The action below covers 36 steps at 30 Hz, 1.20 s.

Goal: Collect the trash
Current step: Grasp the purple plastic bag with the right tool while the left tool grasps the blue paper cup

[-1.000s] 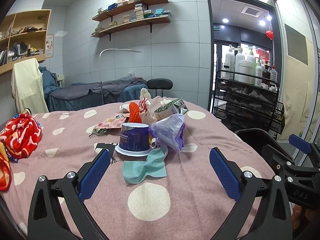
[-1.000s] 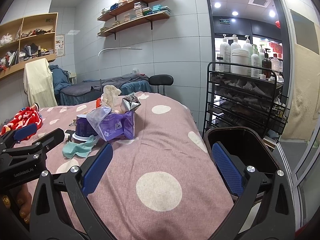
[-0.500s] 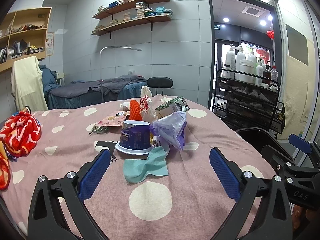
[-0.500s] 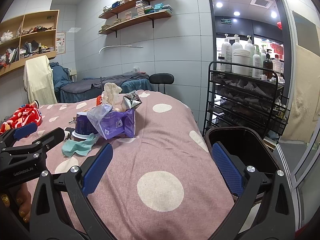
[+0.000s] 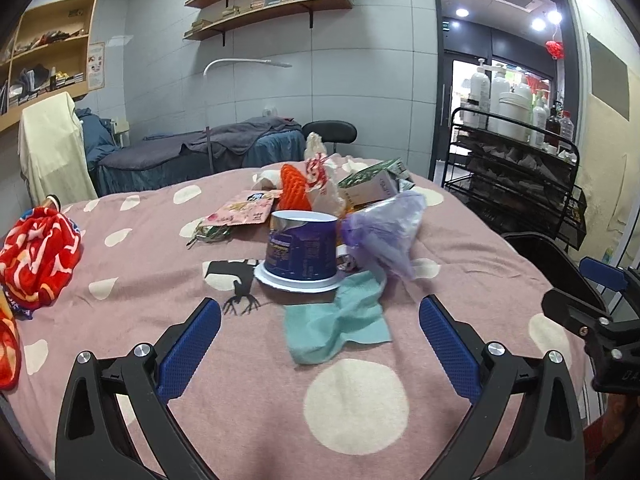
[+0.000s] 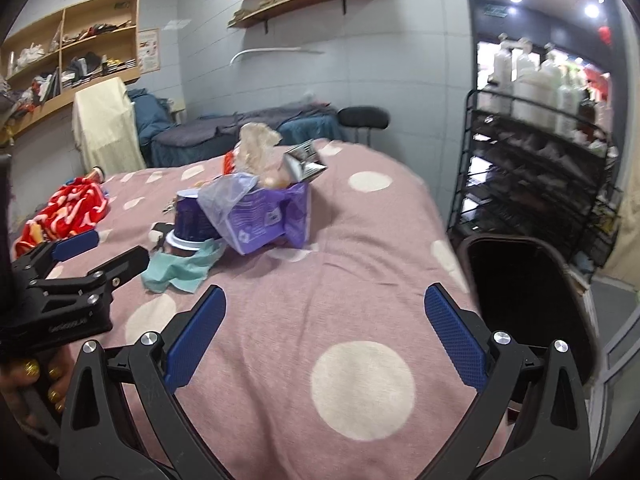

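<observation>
Several scraps: one pile of trash sits mid-way across the pink dotted blanket (image 5: 360,400), ahead of both tools.
Purple cup (image 5: 301,254): upside down on its white lid, at the near edge of the pile.
Teal cloth (image 5: 340,324): crumpled flat on the blanket, its far corner tucked against the cup's lid; nearest piece to the left gripper.
Purple plastic bag (image 5: 386,232): slumped just right of the cup, touching it.
Behind the cup: an orange ridged piece (image 5: 294,192), a white crumpled bag (image 5: 320,168), a green-and-white carton (image 5: 370,184) and a pink wrapper (image 5: 244,212) lying flat.
Left gripper (image 5: 320,344): blue pads spread wide, nothing between them, hovering short of the teal cloth.
Right gripper (image 6: 326,334): fingers likewise wide apart and empty, over bare blanket, with the pile ahead to its left.
Black bin (image 6: 524,300): open-topped, just beside the blanket's right edge.
Red patterned cloth (image 5: 38,256): bunched at the far left, well apart from the pile.
Black wire rack (image 5: 516,184): stands behind the bin, bottles on top.
</observation>
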{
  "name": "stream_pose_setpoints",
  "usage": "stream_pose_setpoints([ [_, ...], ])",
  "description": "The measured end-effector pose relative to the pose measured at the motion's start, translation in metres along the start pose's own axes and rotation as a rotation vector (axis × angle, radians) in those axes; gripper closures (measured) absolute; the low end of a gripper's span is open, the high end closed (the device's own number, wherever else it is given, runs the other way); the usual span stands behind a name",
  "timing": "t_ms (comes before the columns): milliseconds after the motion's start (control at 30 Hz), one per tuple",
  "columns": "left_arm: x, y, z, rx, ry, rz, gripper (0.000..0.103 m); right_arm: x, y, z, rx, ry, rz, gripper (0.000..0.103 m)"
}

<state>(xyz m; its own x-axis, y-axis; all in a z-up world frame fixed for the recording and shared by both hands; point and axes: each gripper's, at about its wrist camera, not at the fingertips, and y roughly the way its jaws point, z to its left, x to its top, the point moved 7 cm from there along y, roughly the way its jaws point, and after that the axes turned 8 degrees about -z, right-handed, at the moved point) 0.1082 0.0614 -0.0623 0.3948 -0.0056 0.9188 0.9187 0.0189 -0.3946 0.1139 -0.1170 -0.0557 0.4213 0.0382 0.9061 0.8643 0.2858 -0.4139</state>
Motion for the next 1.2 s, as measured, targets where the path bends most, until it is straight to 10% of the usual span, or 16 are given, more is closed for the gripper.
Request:
stream_pose_setpoints([
  [867, 0.017, 0.115, 0.023, -0.096, 0.118, 0.221, 0.034, 0.035, 0.110, 0.075, 0.259, -0.031, 0.173, 0.021],
  [1200, 0.026, 0.084, 0.060, -0.028, -0.027, 0.136, 0.034, 0.026, 0.163, 0.080, 0.245, -0.024, 0.286, 0.073],
])
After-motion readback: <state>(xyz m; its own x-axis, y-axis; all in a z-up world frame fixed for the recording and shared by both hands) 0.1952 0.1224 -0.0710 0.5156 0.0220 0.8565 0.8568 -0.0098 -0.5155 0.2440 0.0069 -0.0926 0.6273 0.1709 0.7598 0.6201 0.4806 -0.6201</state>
